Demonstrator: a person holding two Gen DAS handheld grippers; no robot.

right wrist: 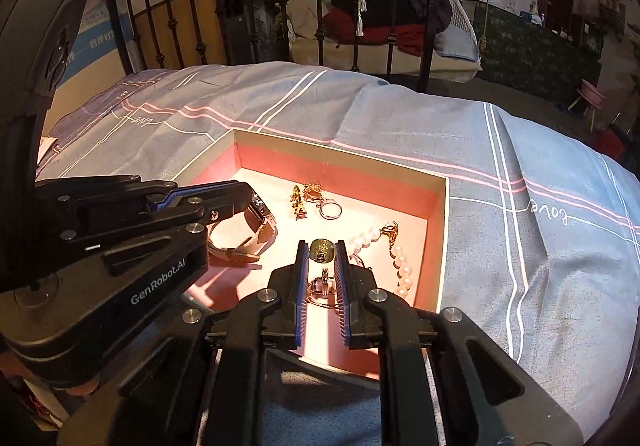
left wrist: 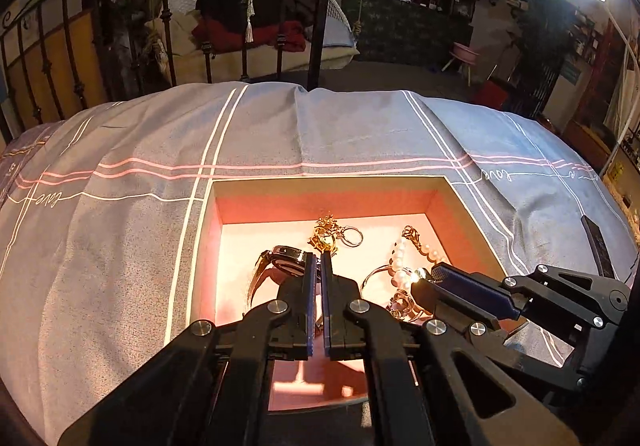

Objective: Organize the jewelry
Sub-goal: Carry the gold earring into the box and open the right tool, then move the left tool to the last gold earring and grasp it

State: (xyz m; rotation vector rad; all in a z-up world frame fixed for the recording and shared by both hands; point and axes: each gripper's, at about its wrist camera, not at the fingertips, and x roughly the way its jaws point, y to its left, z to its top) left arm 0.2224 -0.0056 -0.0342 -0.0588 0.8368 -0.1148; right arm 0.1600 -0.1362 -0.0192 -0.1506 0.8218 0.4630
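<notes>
A shallow pink box (left wrist: 328, 201) (right wrist: 340, 165) lies on the bed and holds jewelry. A wristwatch (left wrist: 280, 260) (right wrist: 256, 224) lies at its left. A gold charm with a key ring (left wrist: 332, 236) (right wrist: 316, 201) lies at the back. A pearl bracelet (left wrist: 400, 258) (right wrist: 400, 258) and metal rings (right wrist: 324, 286) lie at the right. My left gripper (left wrist: 321, 258) is shut with nothing visible between its pads, just above the watch. My right gripper (right wrist: 322, 250) is shut on a small green-gold ornament (right wrist: 321, 248) above the rings.
A grey-blue bedspread (left wrist: 280, 133) with white and pink stripes covers the bed around the box. A black iron bed frame (left wrist: 320, 5) stands at the far edge. Beyond it are a wicker swing chair with clothes and room furniture.
</notes>
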